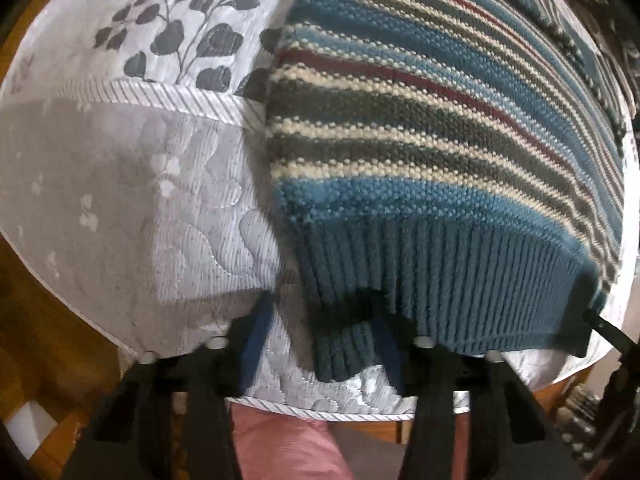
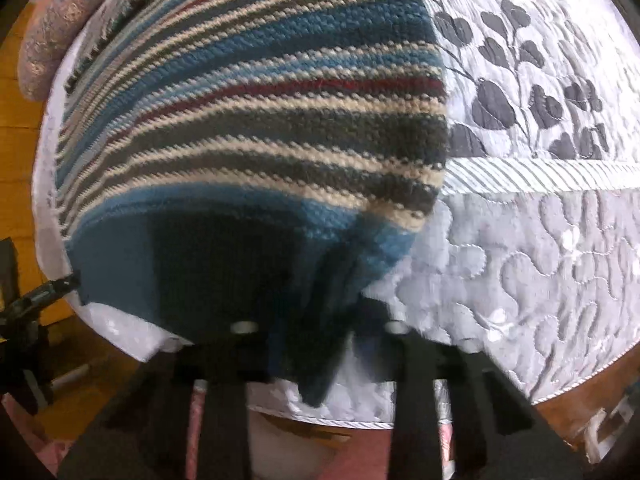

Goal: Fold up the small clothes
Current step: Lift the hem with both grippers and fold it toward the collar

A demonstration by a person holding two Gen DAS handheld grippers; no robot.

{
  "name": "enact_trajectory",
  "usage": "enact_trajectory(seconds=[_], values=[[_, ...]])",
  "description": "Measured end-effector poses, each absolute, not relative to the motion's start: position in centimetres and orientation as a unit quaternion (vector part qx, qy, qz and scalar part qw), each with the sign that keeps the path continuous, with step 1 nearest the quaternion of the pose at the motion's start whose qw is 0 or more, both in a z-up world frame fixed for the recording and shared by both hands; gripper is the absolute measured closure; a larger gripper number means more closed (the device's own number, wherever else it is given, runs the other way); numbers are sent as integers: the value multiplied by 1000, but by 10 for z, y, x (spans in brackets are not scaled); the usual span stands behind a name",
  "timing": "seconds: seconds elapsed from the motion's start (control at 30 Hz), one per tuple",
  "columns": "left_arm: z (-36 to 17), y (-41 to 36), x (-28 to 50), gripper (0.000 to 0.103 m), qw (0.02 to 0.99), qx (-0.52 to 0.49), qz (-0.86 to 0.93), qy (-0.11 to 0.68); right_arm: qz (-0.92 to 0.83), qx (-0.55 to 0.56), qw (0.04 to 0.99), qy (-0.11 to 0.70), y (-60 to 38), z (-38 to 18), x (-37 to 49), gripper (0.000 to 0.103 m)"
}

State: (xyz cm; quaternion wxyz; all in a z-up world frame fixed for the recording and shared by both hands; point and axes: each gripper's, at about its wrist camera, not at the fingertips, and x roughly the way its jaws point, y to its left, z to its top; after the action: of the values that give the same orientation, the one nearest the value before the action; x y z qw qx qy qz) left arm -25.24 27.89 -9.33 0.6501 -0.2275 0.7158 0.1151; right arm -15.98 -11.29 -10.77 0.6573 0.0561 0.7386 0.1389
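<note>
Sweater (image 1: 420,152), striped knit with a teal ribbed hem (image 1: 460,288), lies flat on a quilt (image 1: 160,208) that covers a table. Nearest each camera is the hem, and both claws sit at it. The left gripper (image 1: 320,344) has its fingers spread with the hem's left corner hanging between them; the wide gap suggests it is open, not clamped. The right gripper (image 2: 320,344) meets the hem's right corner, where the cloth bunches into a dark fold between the fingers; blur hides whether the jaws have closed on it, so its state cannot be told. The hem thus runs crosswise from one claw to the other, each arm nearest its own corner. Beyond the hem the stripes run parallel to it, and the body stretches straight away from both grippers toward the far edge of the table, so the garment's long axis points forward. A fold made from here would likely carry the hem away from the person, over the stripes. Farther off lies the quilt's leaf-print panel (image 2: 520,80).
</note>
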Motion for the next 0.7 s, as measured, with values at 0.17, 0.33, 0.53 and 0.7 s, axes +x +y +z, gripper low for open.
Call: enact_trajectory(seconds=[0.17, 0.33, 0.53, 0.7], values=[[-84, 276, -242, 92, 650, -266, 97, 705, 155, 92, 650, 738, -120, -99, -148, 94], [-67, 292, -236, 93, 658, -330, 94, 671, 177, 145, 652, 723, -132, -84, -136, 95], [-37, 313, -199, 94, 704, -334, 87, 621, 197, 190, 670, 690, -137, -56, -100, 95], [-23, 330, -166, 94, 736, -332, 84, 584, 203, 218, 683, 667, -142, -50, -62, 95]])
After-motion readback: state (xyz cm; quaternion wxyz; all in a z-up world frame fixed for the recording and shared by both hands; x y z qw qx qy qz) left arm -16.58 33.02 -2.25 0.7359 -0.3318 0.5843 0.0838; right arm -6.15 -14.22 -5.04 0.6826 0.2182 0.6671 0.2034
